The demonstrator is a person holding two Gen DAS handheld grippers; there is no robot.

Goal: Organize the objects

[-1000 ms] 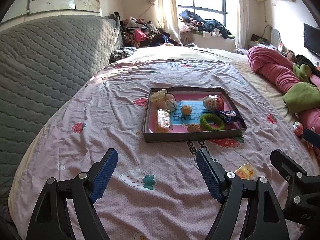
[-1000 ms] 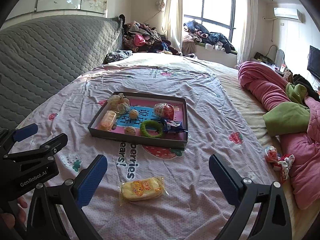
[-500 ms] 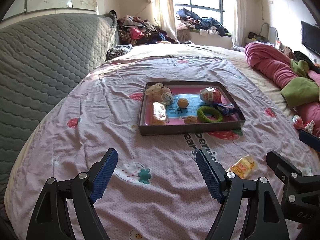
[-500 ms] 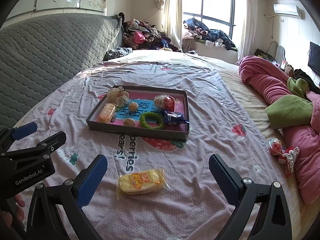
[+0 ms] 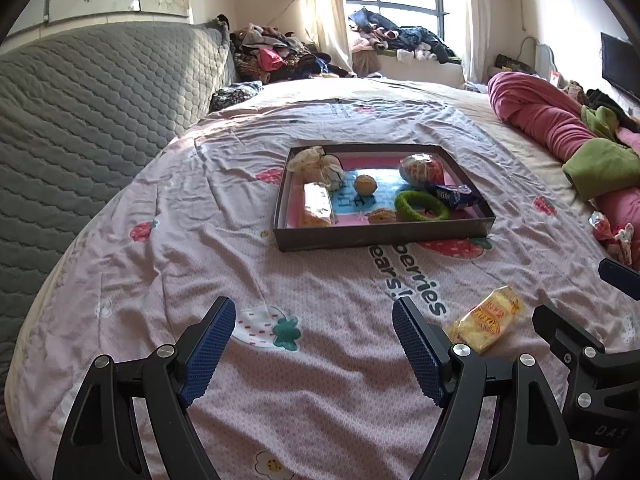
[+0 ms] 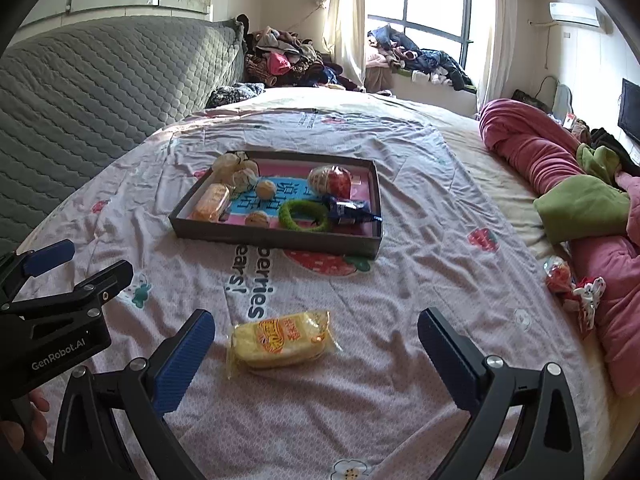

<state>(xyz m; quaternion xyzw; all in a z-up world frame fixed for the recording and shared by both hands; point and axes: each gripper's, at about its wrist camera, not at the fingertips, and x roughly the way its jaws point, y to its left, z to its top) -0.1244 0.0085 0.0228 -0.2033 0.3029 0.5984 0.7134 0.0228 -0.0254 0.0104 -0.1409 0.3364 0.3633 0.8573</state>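
A dark shallow tray (image 5: 380,234) (image 6: 276,238) sits mid-bed and holds a green ring (image 6: 304,216), a blue snack packet (image 6: 350,212), a red netted ball (image 6: 330,180), a wrapped cake (image 6: 210,202) and several small round items. A yellow wrapped cake (image 6: 280,340) (image 5: 488,318) lies loose on the bedspread in front of the tray. My right gripper (image 6: 316,344) is open and empty, with the yellow cake between its fingers, nearer the left one. My left gripper (image 5: 314,340) is open and empty, left of that cake.
A red-and-white wrapped item (image 6: 568,284) lies at the bed's right edge beside pink bedding (image 6: 532,148) and a green cloth (image 6: 580,204). A grey quilted headboard (image 5: 88,112) runs along the left. Clothes are piled by the window (image 5: 400,36).
Both grippers have drawn back a little from the tray and stayed open. The yellow cake now sits closer between the right gripper's fingers.
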